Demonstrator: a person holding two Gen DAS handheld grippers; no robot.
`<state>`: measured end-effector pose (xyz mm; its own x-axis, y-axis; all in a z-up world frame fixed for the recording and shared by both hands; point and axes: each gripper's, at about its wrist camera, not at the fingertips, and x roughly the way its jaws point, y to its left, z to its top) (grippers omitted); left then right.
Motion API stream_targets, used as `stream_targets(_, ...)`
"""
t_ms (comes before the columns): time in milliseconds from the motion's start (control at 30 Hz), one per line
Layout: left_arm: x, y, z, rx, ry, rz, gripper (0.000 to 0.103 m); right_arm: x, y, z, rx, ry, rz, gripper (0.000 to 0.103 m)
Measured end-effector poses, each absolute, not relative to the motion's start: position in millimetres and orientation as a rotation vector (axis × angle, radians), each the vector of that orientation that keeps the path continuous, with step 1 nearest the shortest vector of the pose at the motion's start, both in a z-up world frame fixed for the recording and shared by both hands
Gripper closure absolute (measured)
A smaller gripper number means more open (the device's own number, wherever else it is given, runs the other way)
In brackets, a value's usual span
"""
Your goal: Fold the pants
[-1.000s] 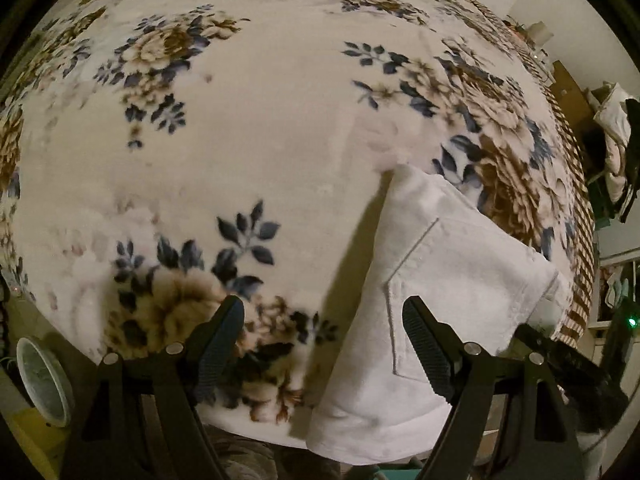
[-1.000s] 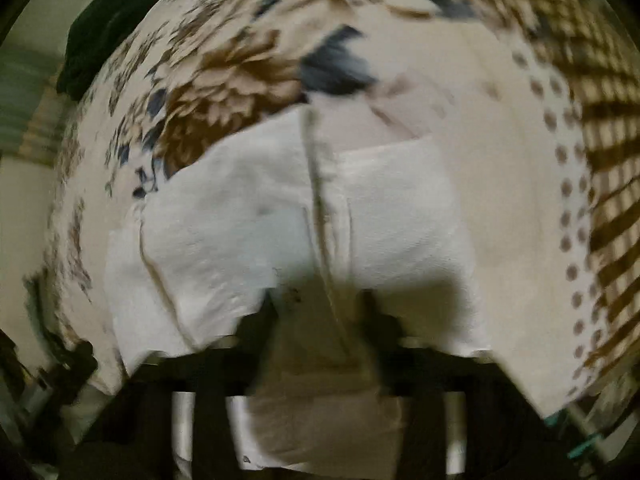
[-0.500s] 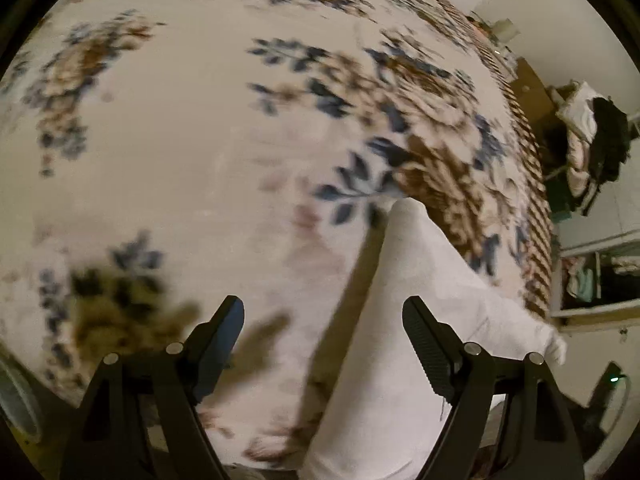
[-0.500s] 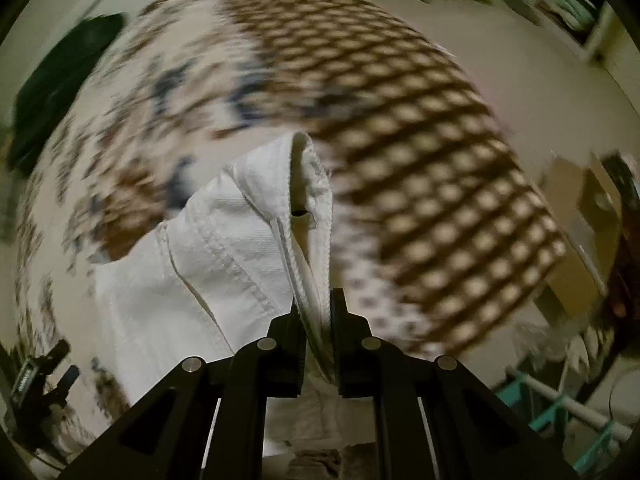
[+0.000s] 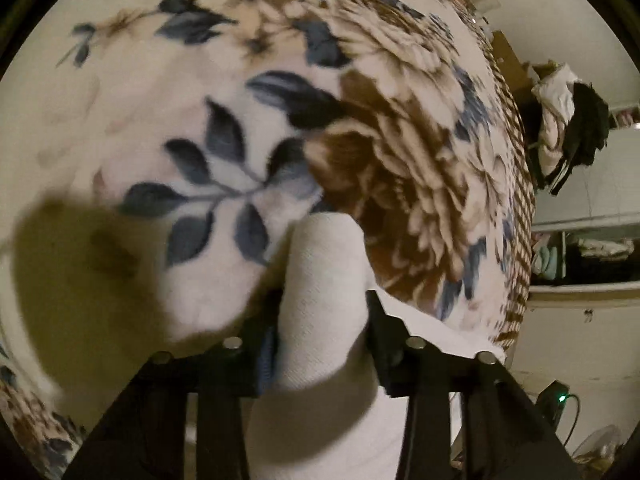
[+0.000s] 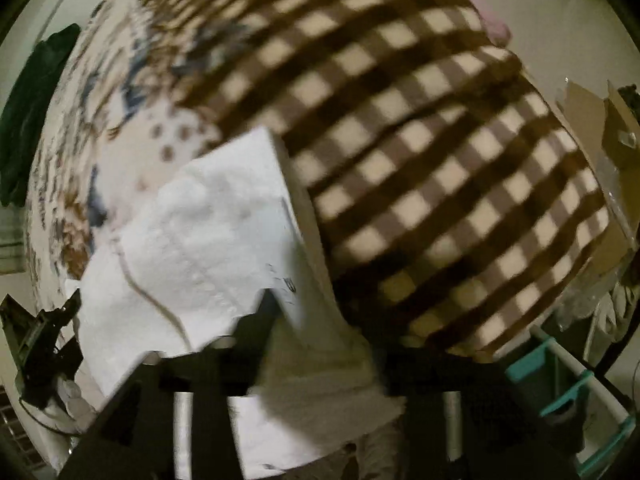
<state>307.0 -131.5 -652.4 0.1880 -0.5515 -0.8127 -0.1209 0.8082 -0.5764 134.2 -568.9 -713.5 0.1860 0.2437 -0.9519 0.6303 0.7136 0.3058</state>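
Left wrist view: white pants point(image 5: 324, 280) bunched into a thick fold, long axis running from bottom of frame up and away, rounded end pointing toward the brown flower on the floral blanket point(image 5: 224, 80). Left gripper point(image 5: 320, 332) jaws pinch that fold from both sides, cloth fills the gap between them. Frame blurred. Pants lifted off the bed at the pinch, the rest trails down below the gripper and off to the right over the blanket edge. Dark shadow on the blanket at left. Clothes pile point(image 5: 568, 108) and shelves at far right, well apart. Right wrist view: pants point(image 6: 208, 248) spread wide to the left, folded edge running up and slightly left from the right gripper point(image 6: 316, 344); jaws pinching a raised ridge of the cloth, blurred. Checked brown-and-cream blanket point(image 6: 400, 140) behind. Teal bin point(image 6: 568, 392) bottom right, cardboard point(image 6: 600, 120) at right, dark green cloth point(image 6: 32, 112) far left.
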Motion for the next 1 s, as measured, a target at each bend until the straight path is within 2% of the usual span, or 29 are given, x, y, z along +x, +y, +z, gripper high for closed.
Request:
stream_targets(100, 306, -123, -658, -0.652, 1.372, -0.338, 0.069, 132, -576, -711, 0.837, 1.405, -0.285, 0.035)
stream_targets(167, 306, -121, -656, -0.67, 1.375, -0.347, 0.065, 131, -585, -702, 0.869, 1.382, -0.273, 0.034)
stream_targets(233, 306, -117, -656, -0.735, 1.384, -0.357, 0.06, 137, -594, -691, 0.883, 1.297, -0.24, 0.021)
stream_targets(267, 306, -115, -657, -0.765, 1.389, -0.358, 0.056, 140, -601, -688, 0.885, 1.273, -0.231, 0.019)
stream_targets(400, 308, -116, -659, -0.775, 1.376, -0.379, 0.055, 171, -615, -706, 0.945, 1.295, -0.2, 0.017)
stream_targets(433, 308, -119, -657, -0.736, 1.366, -0.386, 0.057, 178, -615, -714, 0.992, 1.31, -0.172, 0.027)
stream_targets(467, 307, -123, -655, -0.685, 1.356, -0.392, 0.064, 181, -611, -716, 0.994, 1.306, -0.156, 0.044)
stream_targets(500, 306, -128, -652, -0.616, 1.349, -0.395, 0.067, 187, -607, -714, 0.926, 1.339, -0.183, 0.076)
stream_targets(567, 304, -127, -652, -0.57, 1.342, -0.405, 0.071, 195, -593, -705, 0.777, 1.393, -0.206, 0.082)
stream_targets(633, 307, -124, -658, -0.586, 1.357, -0.406, 0.072, 194, -597, -701, 0.744, 1.384, -0.251, 0.086)
stream_targets(700, 310, -122, -662, -0.605, 1.375, -0.386, 0.072, 191, -609, -703, 0.725, 1.381, -0.357, 0.1)
stream_targets(767, 309, -120, -656, -0.62, 1.382, -0.386, 0.069, 182, -631, -707, 0.738, 1.383, -0.458, 0.102)
stream_targets(800, 306, -117, -652, -0.638, 1.381, -0.393, 0.067, 175, -640, -709, 0.847, 1.362, -0.412, 0.102)
stream_targets(867, 296, -111, -643, -0.673, 1.389, -0.398, 0.058, 159, -644, -707, 0.977, 1.349, -0.297, 0.098)
stream_targets(900, 288, -107, -638, -0.687, 1.393, -0.401, 0.055, 151, -642, -703, 0.98, 1.357, -0.281, 0.086)
stream_targets(933, 282, -104, -633, -0.694, 1.387, -0.403, 0.053, 140, -637, -698, 0.971, 1.366, -0.276, 0.061)
stream_targets(1000, 263, -97, -624, -0.707, 1.382, -0.401, 0.048, 111, -624, -695, 1.007, 1.365, -0.258, 0.038)
